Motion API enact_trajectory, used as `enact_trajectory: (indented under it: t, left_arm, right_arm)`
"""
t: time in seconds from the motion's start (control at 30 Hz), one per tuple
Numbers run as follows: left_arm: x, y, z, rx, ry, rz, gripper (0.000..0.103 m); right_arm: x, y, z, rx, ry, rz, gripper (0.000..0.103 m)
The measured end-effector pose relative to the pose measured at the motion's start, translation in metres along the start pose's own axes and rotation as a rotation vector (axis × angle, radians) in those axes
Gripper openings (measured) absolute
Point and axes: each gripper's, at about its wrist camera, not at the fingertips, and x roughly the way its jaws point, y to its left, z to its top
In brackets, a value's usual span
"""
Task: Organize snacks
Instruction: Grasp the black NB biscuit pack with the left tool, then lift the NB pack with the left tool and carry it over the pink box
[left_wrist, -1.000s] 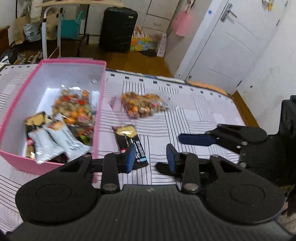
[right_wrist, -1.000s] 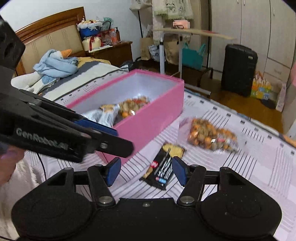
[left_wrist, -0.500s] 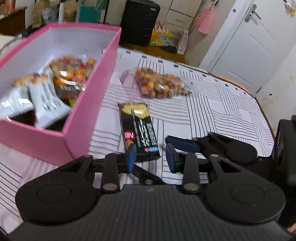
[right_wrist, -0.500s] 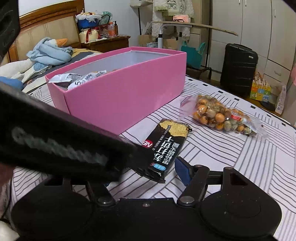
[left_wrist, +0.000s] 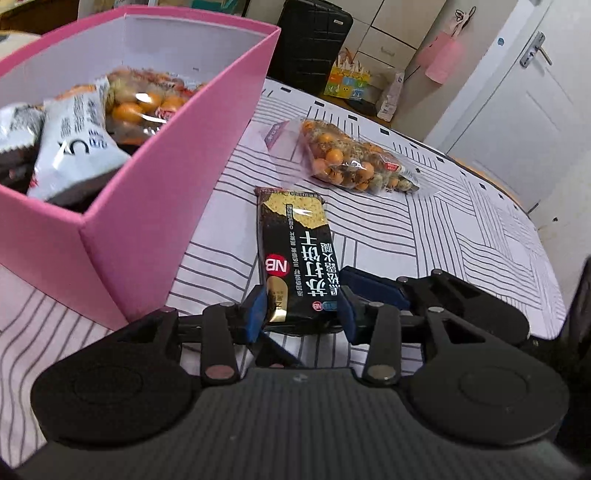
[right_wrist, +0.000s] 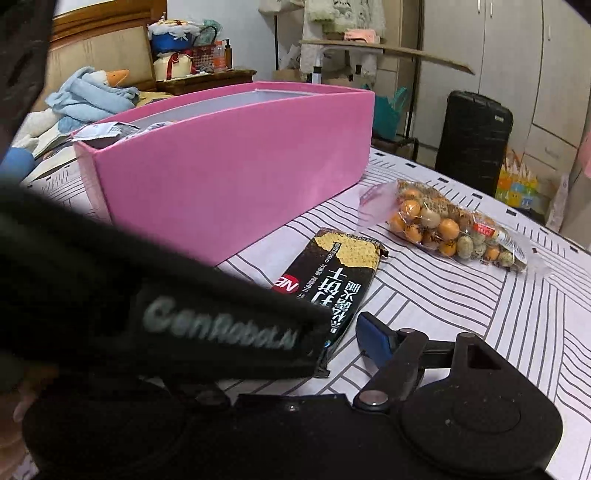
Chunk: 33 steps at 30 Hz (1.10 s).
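Down low over the striped bedsheet (left_wrist: 461, 236), the left gripper (left_wrist: 301, 314) straddles the near end of the black cracker packet (left_wrist: 295, 254). Its blue pads (left_wrist: 255, 317) stand either side of the packet's bottom edge, and the jaws have just been opening a little; a sliver of gap shows at the left pad, while at the right pad I cannot tell whether it touches the wrapper. So the jaws are parted around the packet rather than clamped on it.

From the right wrist view, the right gripper (right_wrist: 332, 347) sits at the packet's 5 o'clock side, its jaws wide and just been opening, nothing pinched between them. Only its right blue pad (right_wrist: 376, 339) shows clearly; the left gripper's black body (right_wrist: 184, 317) crosses in front and hides the other finger.

The cracker packet lies flat on the sheet, just beside the pink box (left_wrist: 155, 206), which is at its 10 o'clock in the left view. At the packet's 1 o'clock, apart from it, lies a clear bag of orange and speckled round snacks (left_wrist: 354, 162). Inside the box, white wrapped bars (left_wrist: 74, 147) lean against another bag of the same round snacks (left_wrist: 147, 99). A black suitcase (right_wrist: 472, 140) stands on the floor beyond the bed.
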Motion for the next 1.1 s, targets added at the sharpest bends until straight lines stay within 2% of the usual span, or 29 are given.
enact_trajectory:
  t: [0.3,0.4,0.6,0.73,0.8,0.87,0.97,1.1]
  left_arm:
    - [-0.007,0.007,0.002,-0.080,0.096,-0.140,0.040]
    - [-0.005,0.001,-0.001,-0.048,0.087,-0.104,0.041]
    - [0.001,-0.003,0.000,0.019,0.029,0.007,0.047]
    - [0.006,0.001,0.005,-0.004,0.049,-0.046,0.040]
    - [0.008,-0.001,0.004,0.020,0.052,-0.060,0.035]
    - [0.006,-0.004,0.002,0.047,0.053,-0.063,0.031]
    - [-0.003,-0.006,0.004,0.052,0.073,-0.083,0.031]
    - [-0.020,-0.015,0.005,0.112,0.122,-0.080,0.031]
  right_arm:
    - [-0.023,0.003,-0.012,-0.019,-0.010,-0.022,0.074]
    - [-0.025,-0.001,-0.014,0.015,-0.003,-0.023,0.077]
    - [-0.018,-0.010,-0.008,0.089,-0.003,-0.010,0.078]
    - [-0.012,-0.009,-0.005,0.093,0.006,0.012,0.079]
    - [-0.006,-0.009,-0.006,0.089,-0.001,0.005,0.080]
    - [-0.008,-0.005,-0.010,0.072,-0.019,-0.011,0.076]
    - [-0.014,-0.002,-0.011,0.054,-0.016,-0.030,0.067]
    - [-0.030,-0.002,-0.008,0.084,0.010,0.011,0.066]
